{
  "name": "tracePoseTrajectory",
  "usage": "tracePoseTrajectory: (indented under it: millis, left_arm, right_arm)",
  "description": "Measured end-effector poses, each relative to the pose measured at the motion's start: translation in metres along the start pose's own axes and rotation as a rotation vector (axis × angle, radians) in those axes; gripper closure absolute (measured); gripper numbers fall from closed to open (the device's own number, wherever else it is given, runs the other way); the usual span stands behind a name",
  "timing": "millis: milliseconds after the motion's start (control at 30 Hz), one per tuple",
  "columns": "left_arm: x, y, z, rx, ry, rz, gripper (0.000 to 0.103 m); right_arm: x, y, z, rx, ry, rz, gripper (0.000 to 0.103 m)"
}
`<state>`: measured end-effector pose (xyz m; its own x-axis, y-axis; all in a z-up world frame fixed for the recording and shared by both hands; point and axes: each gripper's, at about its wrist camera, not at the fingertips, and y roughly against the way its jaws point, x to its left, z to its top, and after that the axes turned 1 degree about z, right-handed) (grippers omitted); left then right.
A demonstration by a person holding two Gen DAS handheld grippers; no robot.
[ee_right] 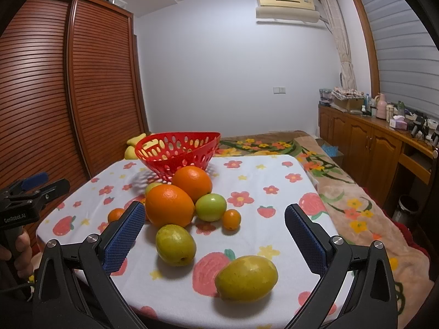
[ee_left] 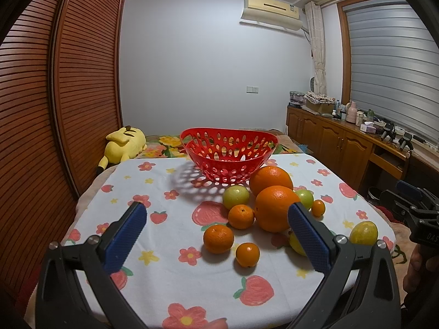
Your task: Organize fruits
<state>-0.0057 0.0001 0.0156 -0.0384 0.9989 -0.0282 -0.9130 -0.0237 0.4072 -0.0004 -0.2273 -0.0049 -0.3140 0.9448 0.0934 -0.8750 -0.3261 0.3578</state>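
The left gripper (ee_left: pixel 216 216) hangs spread wide over the near edge of the flowered cloth (ee_left: pixel 170 274), its blue pads dimpled – nothing between them. The perforated red plastic basket (ee_left: pixel 229 155) sits at the far edge, smooth round fruits (ee_left: pixel 275 208) clustered before it. The right gripper (ee_right: pixel 215 218) gapes likewise, empty.

2 low wrist views facing the basket (ee_left: pixel 229 155), sharing the fruit
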Motion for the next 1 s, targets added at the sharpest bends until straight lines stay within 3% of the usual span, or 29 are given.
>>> tracePoseTrajectory:
  millis: [567,1000]
  left_arm:
    - [-0.010,-0.036,-0.026,0.157,-0.017,-0.069,0.000]
    - [-0.011,-0.050,-0.035,0.208,-0.024,-0.127,0.000]
  right_arm:
    - [-0.013,-0.017,-0.032,0.108,0.003,-0.032,0.000]
    - [-0.025,-0.040,-0.051,0.243,0.003,-0.013,0.000]
